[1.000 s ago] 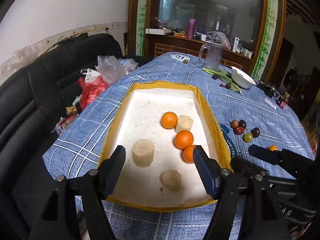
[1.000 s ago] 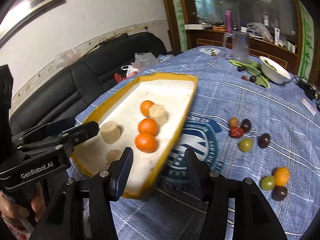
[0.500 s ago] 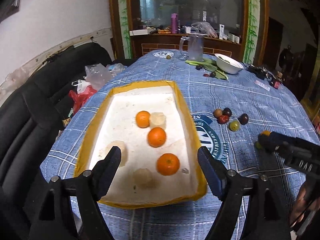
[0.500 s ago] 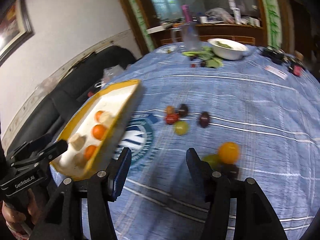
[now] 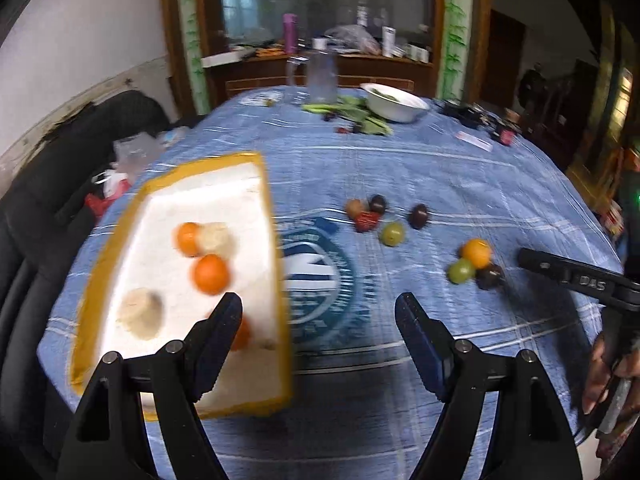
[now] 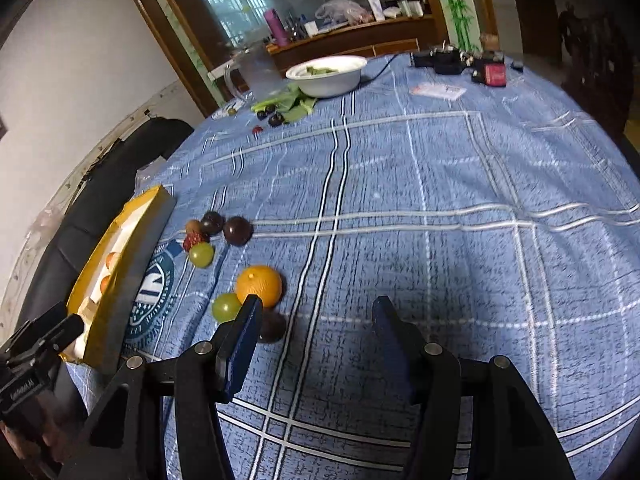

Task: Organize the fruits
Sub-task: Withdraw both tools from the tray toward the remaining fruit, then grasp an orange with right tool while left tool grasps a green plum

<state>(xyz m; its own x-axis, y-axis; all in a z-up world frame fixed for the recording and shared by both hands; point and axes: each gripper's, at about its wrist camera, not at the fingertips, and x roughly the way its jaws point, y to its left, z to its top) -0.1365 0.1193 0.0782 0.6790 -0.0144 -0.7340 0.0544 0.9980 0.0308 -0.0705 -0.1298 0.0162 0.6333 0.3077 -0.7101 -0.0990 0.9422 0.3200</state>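
A yellow-rimmed white foam tray (image 5: 276, 272) (image 6: 128, 248) lies at the table's left with three oranges (image 5: 211, 274) and pale round pieces in it. On the blue cloth sit an orange (image 6: 259, 285) (image 5: 476, 252), a green fruit (image 6: 226, 307) and a dark fruit (image 6: 272, 326), touching one another. Farther back lies a cluster of small dark, red and green fruits (image 6: 212, 232) (image 5: 380, 216). My left gripper (image 5: 320, 316) is open over the tray's right rim and the printed logo. My right gripper (image 6: 316, 312) is open, empty, its left finger just in front of the orange.
A white bowl (image 6: 328, 74) with greens, a clear jug (image 5: 320, 76) and small gadgets (image 6: 460, 62) stand at the far side of the table. A black sofa (image 5: 48, 208) with plastic bags runs along the left. A person's hand (image 5: 604, 364) holds the right gripper's handle.
Both views have swung right, from the tray toward the loose fruit on the cloth. The right gripper has come up close to the orange. The left jaws stand a little wider.
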